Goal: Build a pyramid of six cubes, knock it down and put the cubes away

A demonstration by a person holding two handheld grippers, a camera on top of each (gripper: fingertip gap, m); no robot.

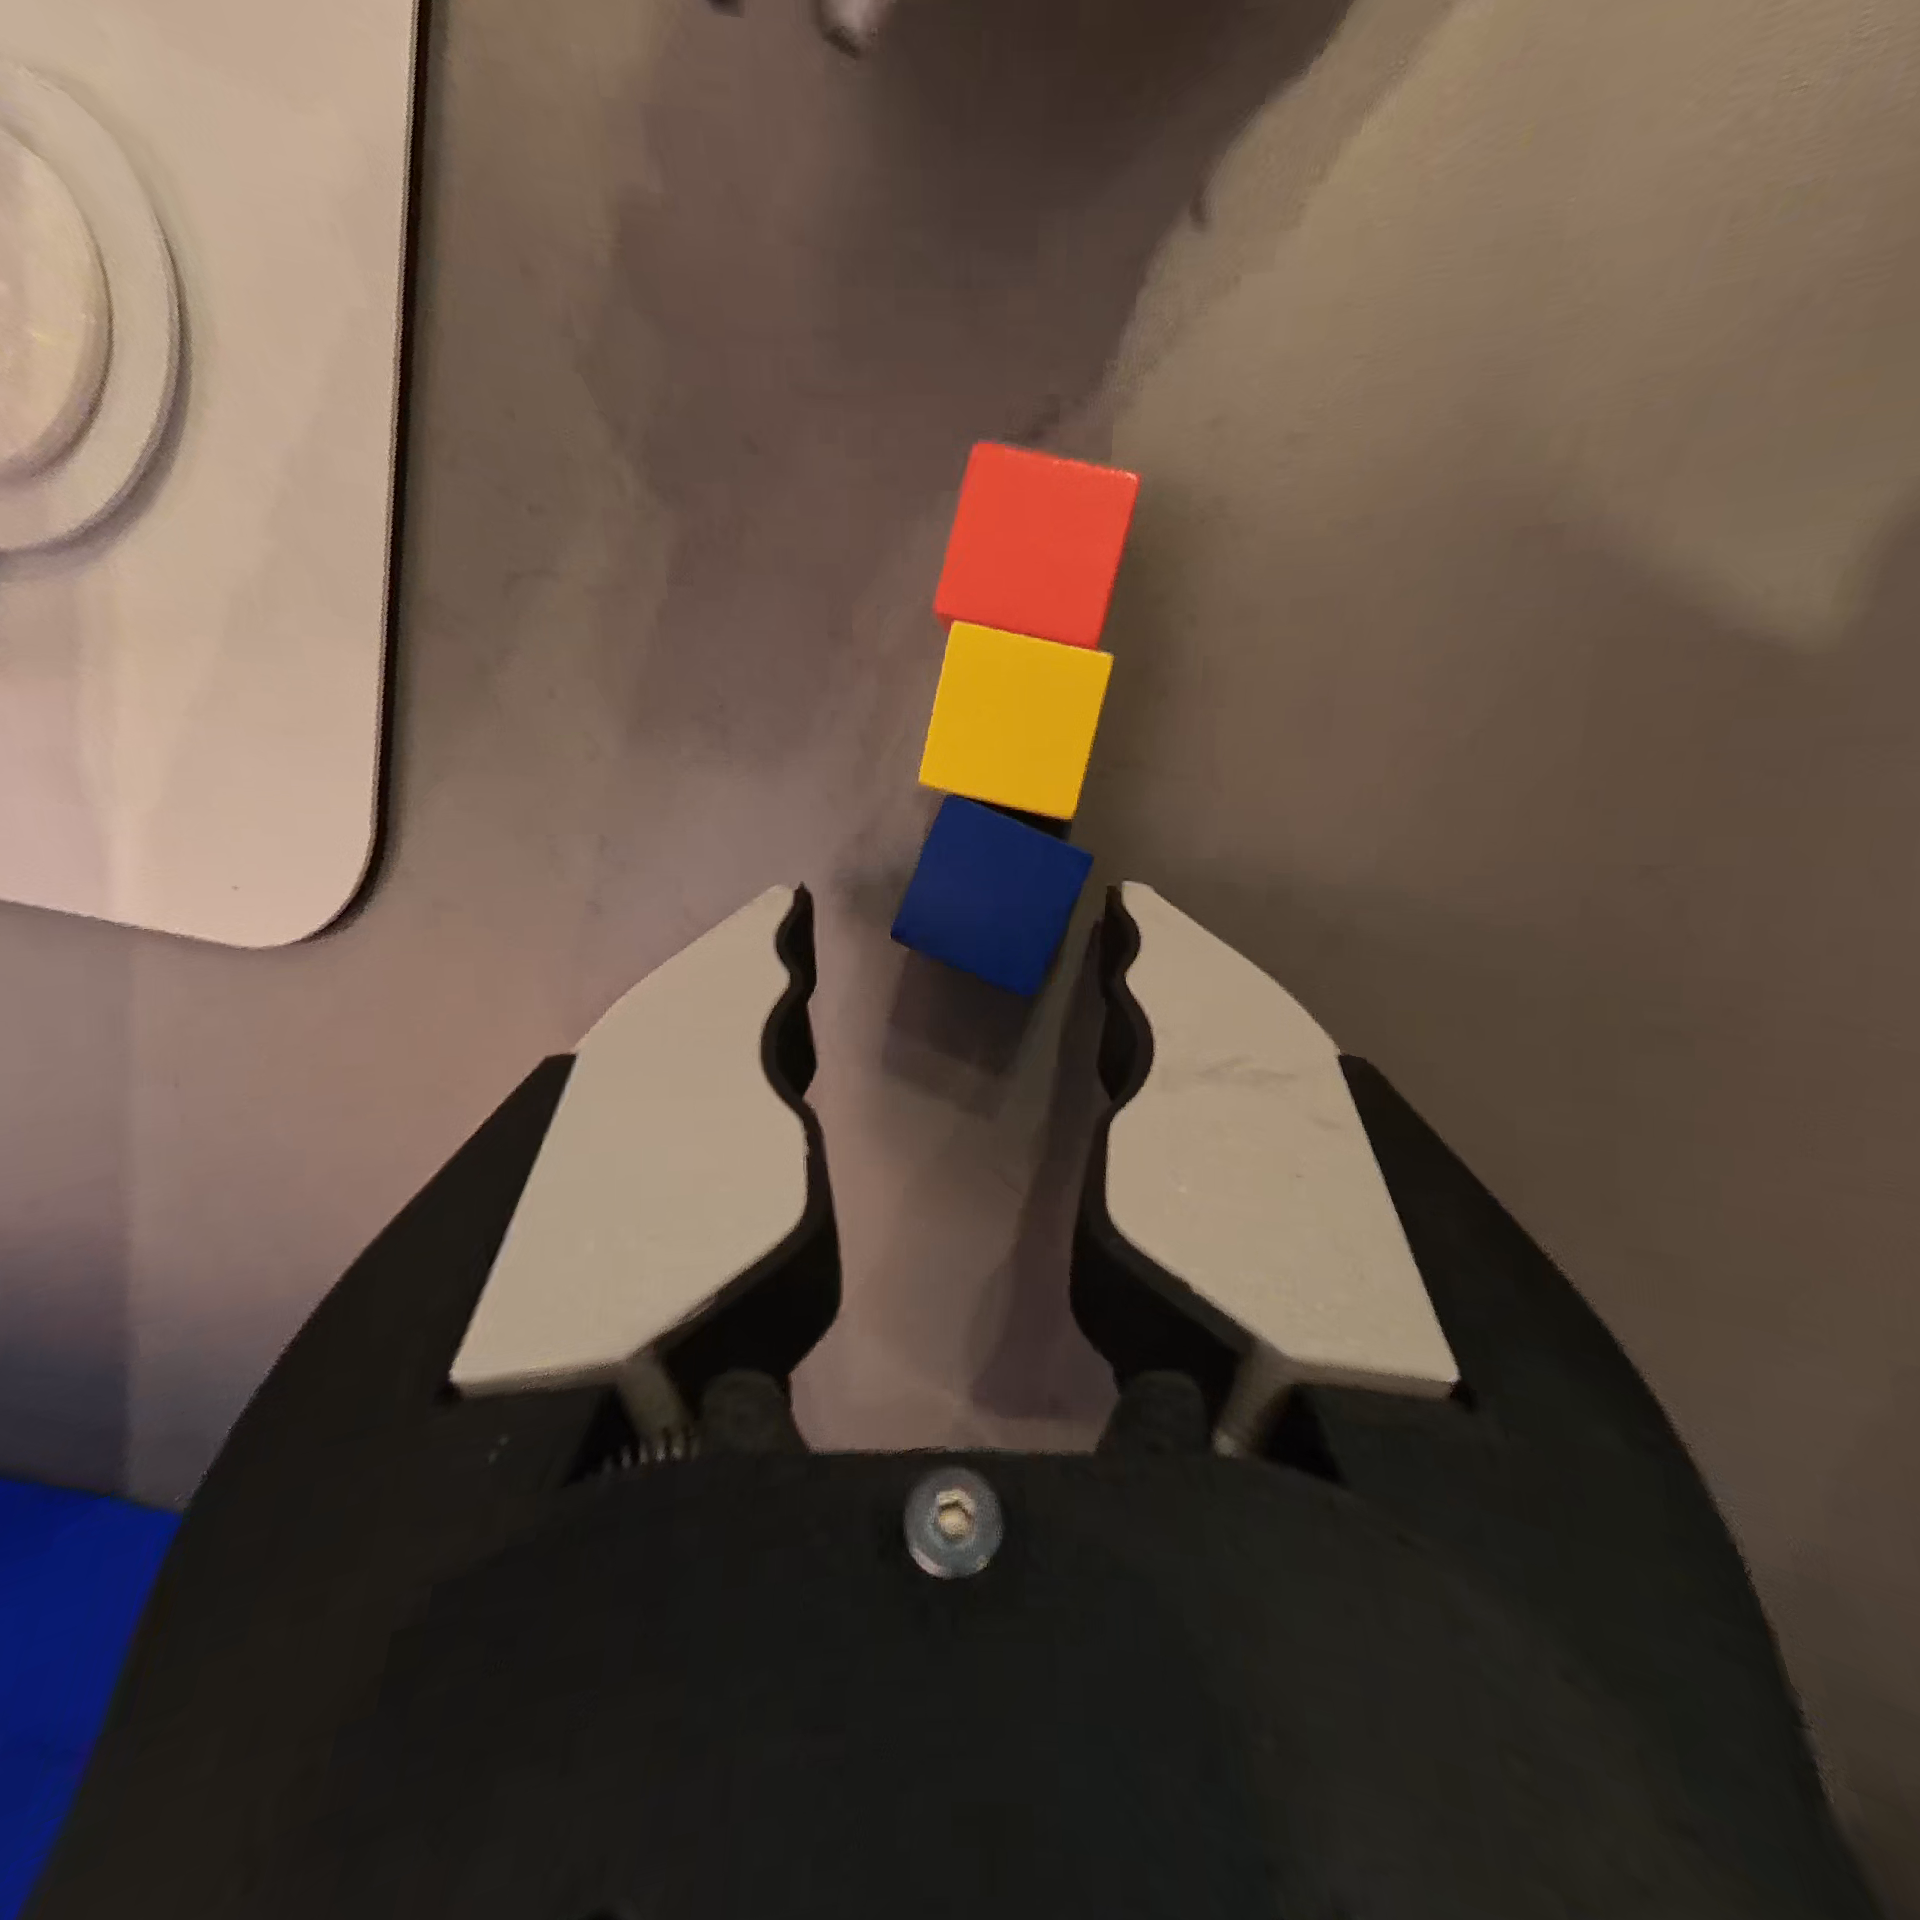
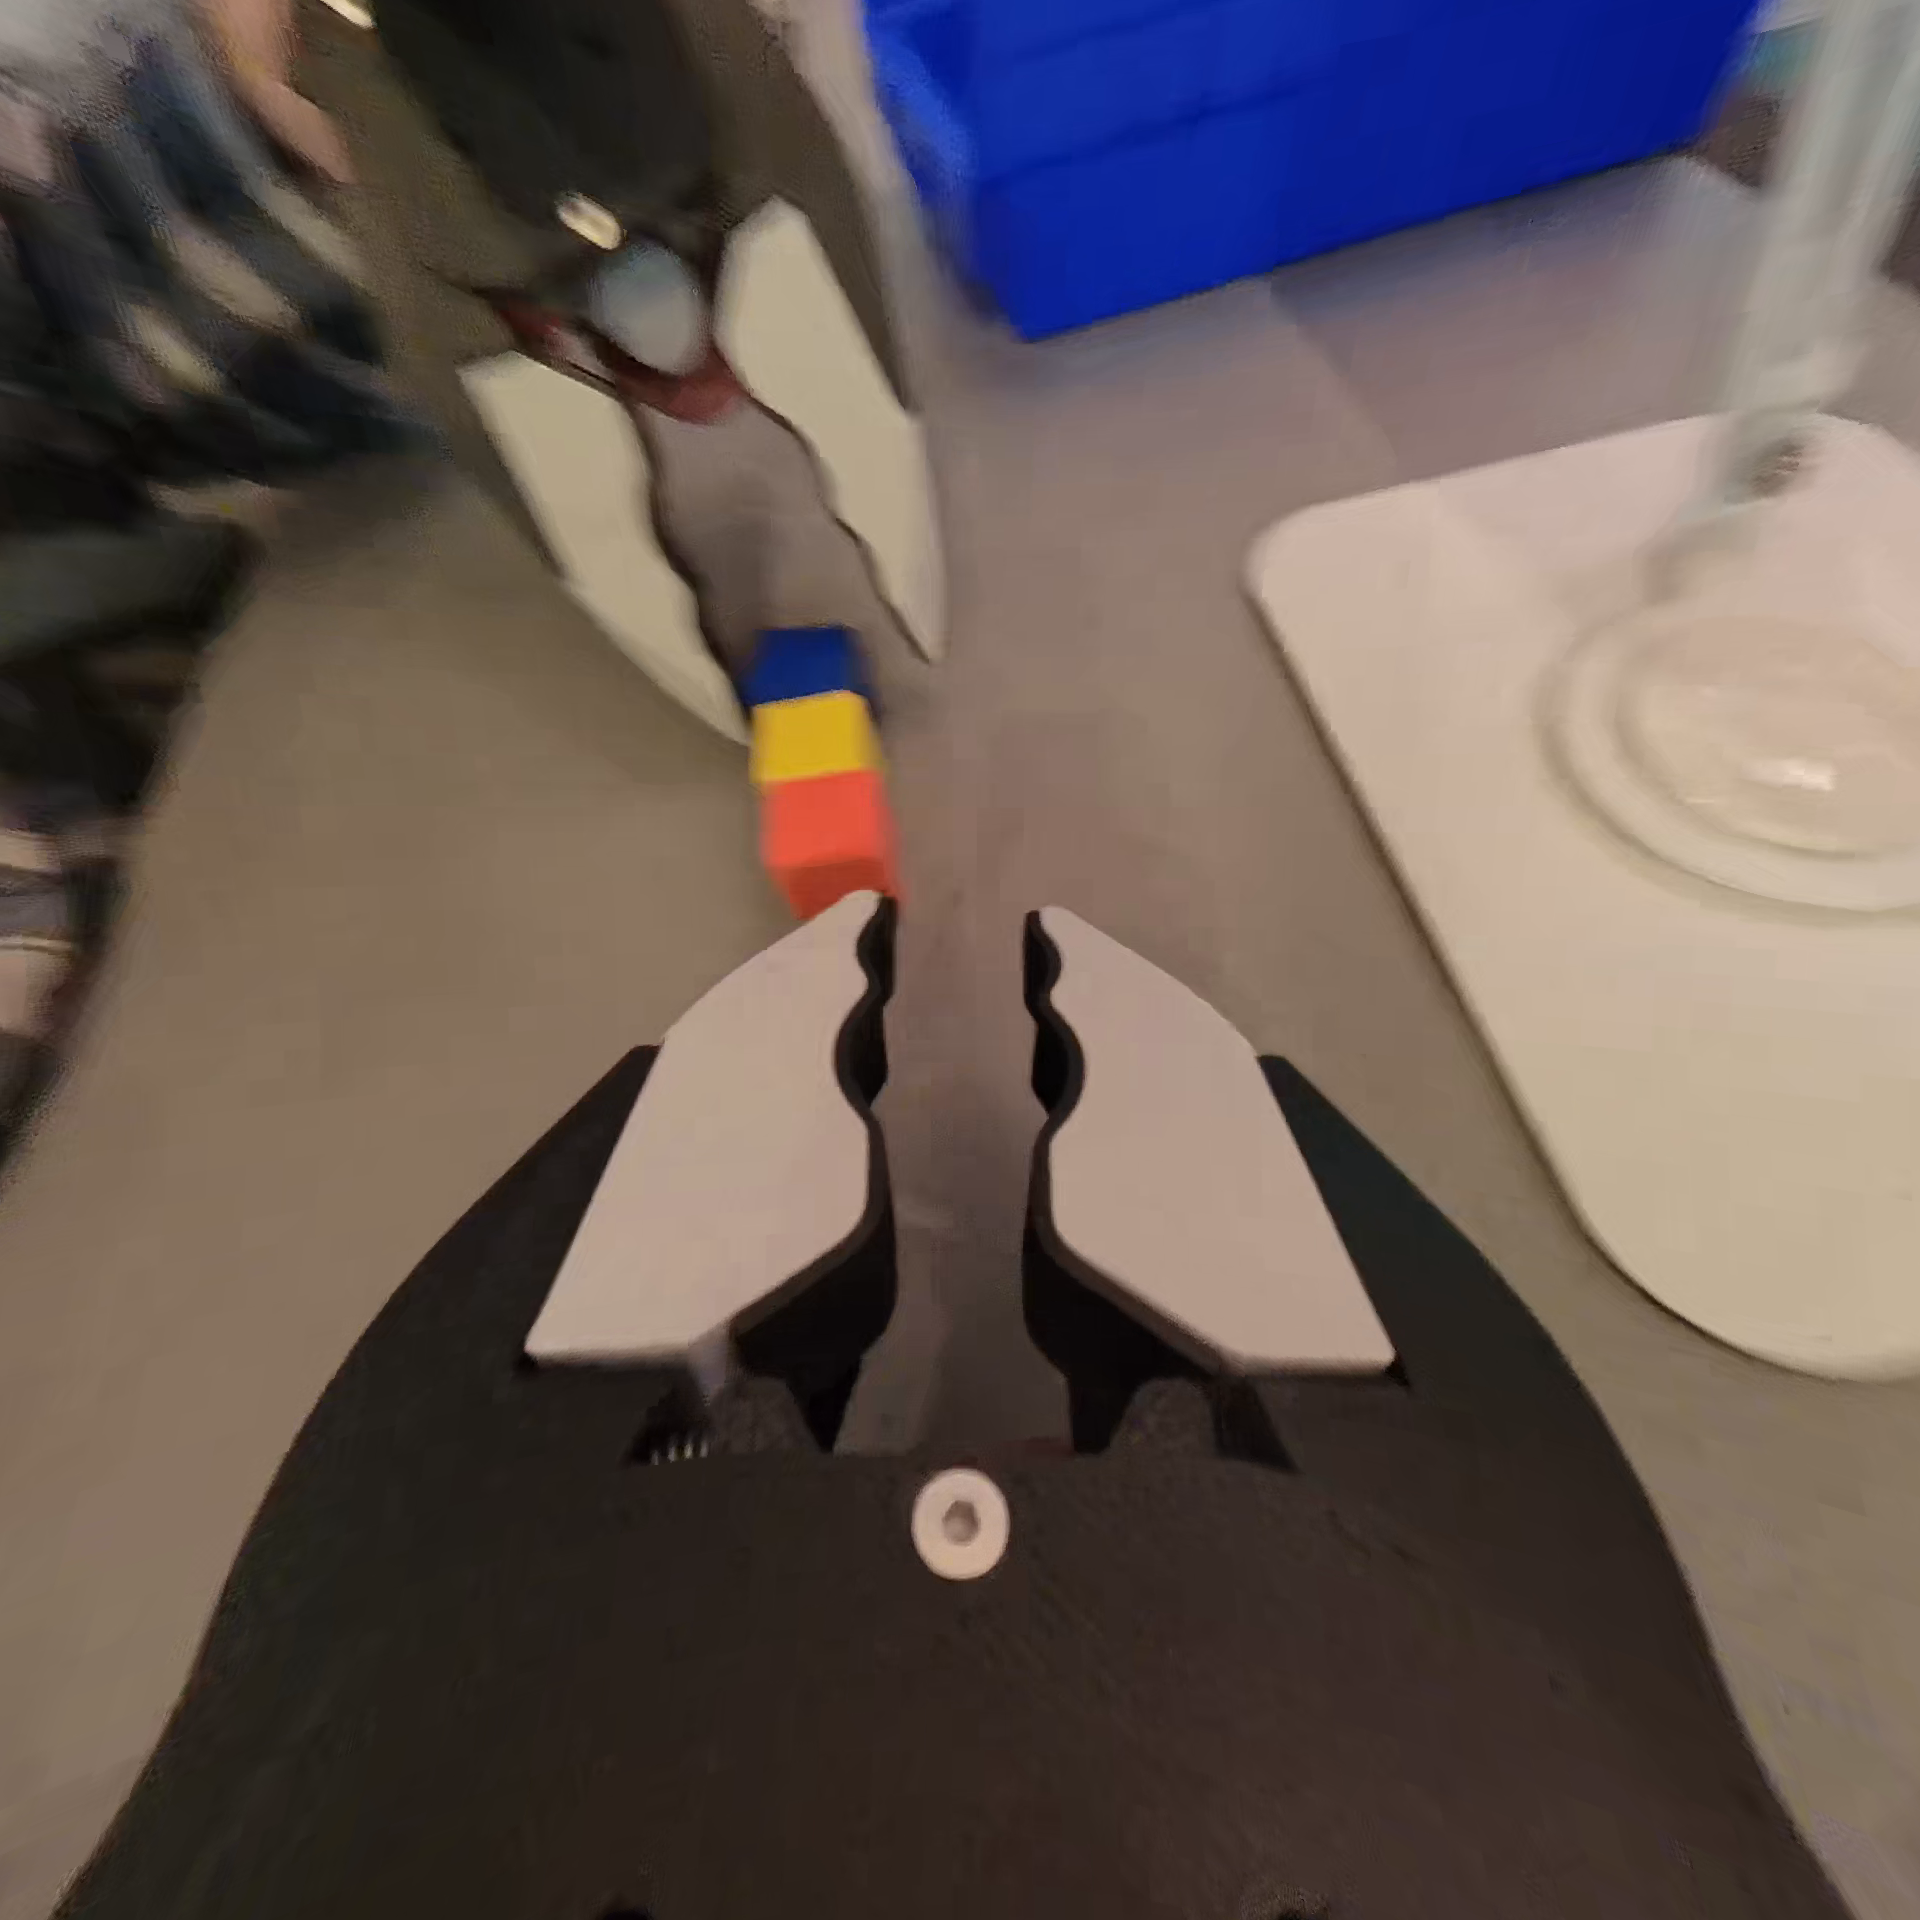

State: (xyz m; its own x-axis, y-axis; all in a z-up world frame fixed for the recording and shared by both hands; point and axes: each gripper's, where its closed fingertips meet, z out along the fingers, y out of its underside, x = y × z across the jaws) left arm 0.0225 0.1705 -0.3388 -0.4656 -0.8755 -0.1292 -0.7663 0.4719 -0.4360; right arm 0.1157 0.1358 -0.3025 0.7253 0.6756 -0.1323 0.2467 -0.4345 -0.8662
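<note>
- Three cubes form a row on the surface (image 1: 1455, 935): red cube (image 1: 1034, 545), yellow cube (image 1: 1013, 719), blue cube (image 1: 989, 896), touching; base step.
- Left gripper (image 1: 956, 914) released, straddling blue without pressing.
- Right gripper (image 2: 958, 920) parted, empty; next, fetch a second-tier cube.

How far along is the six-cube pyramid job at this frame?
Early. Done: a bottom row of three, red cube, yellow cube and blue cube, lies in a line on the grey table. In hand: nothing; the left gripper is open around the blue cube's near end without gripping it, and the right gripper is open and empty. Left: upper tiers, knock-down, storing, probably in the blue bin.
</note>
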